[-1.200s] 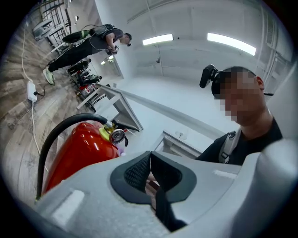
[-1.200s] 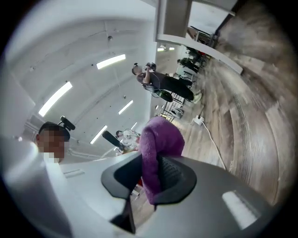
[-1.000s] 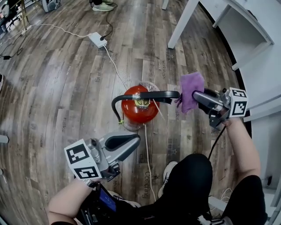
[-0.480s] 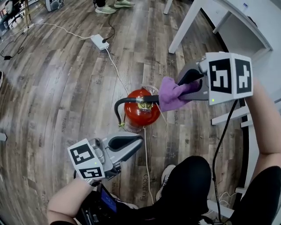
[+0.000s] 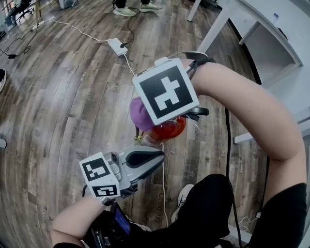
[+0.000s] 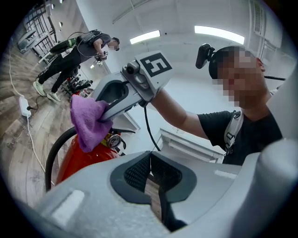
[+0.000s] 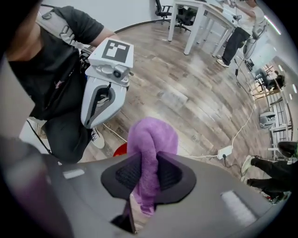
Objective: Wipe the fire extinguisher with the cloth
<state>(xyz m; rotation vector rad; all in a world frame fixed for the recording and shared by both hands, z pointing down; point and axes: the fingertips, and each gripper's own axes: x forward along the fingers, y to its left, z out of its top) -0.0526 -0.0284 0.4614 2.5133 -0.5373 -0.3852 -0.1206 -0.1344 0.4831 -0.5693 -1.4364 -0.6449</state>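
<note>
The red fire extinguisher [image 5: 170,129] stands on the wood floor, its top hidden under my right gripper's marker cube [image 5: 165,97]. That right gripper [image 7: 148,179] points down over it, shut on the purple cloth [image 7: 152,139]. The cloth [image 5: 140,114] bulges out at the extinguisher's left side. In the left gripper view the cloth [image 6: 88,122] hangs against the extinguisher's [image 6: 80,157] neck, beside the gauge [image 6: 114,140] and the black hose [image 6: 52,155]. My left gripper [image 5: 156,160] hovers just in front of the extinguisher, shut and holding nothing, its pads [image 6: 139,173] pressed together.
A white power strip [image 5: 117,46] with its cables lies on the floor beyond the extinguisher. A white table leg [image 5: 213,28] and white shelving [image 5: 271,46] stand at the right. Another person's feet [image 5: 127,9] are at the top edge. My own shoe [image 5: 186,192] is near the extinguisher.
My right gripper has swung left with the cloth, from the right of the extinguisher to over its top, and has rolled to point down. The left gripper has stayed put.
</note>
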